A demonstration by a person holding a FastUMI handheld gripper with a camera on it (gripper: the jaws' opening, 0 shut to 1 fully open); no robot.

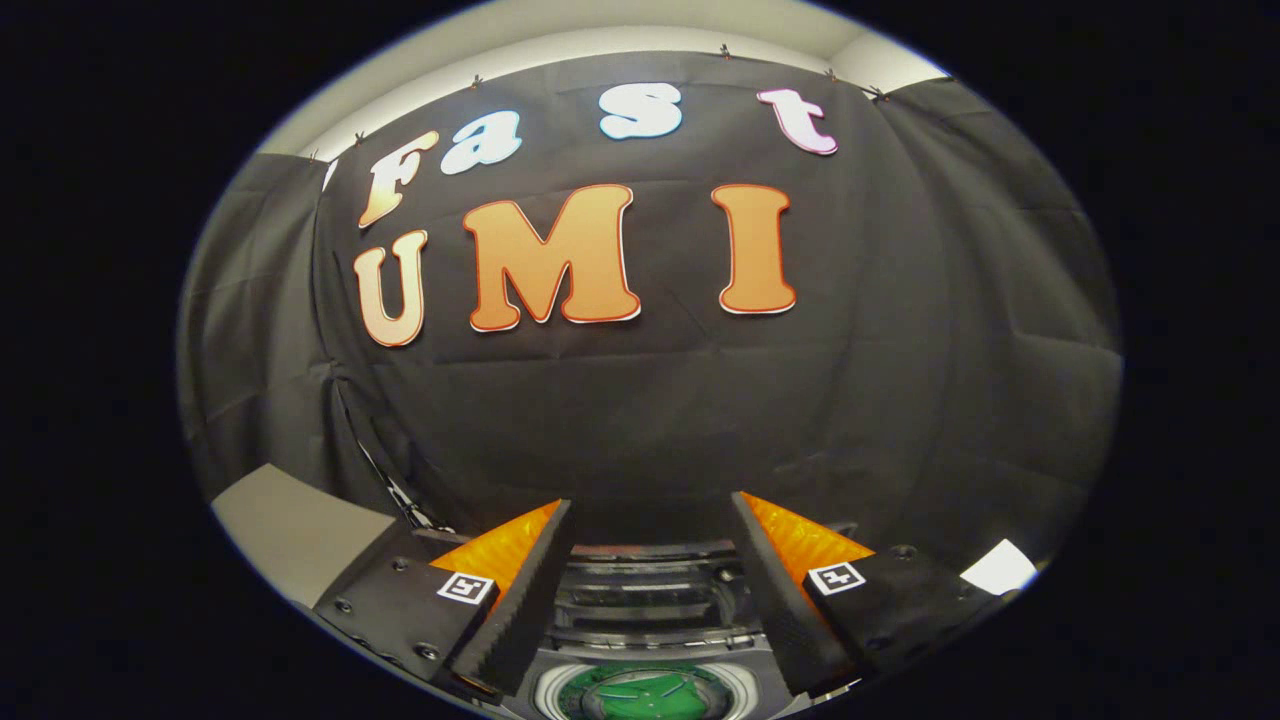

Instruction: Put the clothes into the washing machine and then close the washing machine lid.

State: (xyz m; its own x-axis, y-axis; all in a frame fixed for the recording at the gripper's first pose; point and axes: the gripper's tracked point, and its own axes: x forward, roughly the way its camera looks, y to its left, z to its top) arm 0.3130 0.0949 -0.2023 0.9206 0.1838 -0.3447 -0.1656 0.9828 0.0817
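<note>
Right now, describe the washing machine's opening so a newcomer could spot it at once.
Start at the black cloth wall; below it stands the washing machine. Its drum opening lies between the open hand-held gripper's fingers, a pale round rim around a green interior, unlike the grey ridged panel behind.

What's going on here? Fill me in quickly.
A person's handheld gripper hangs above a small washing machine in a black-cloth booth. Its fingers are spread open with nothing between them. Below and between the fingers, the machine's round drum opening shows, with something green inside; whether that is clothing cannot be told. The drum is uncovered, so the lid does not look closed yet.
</note>
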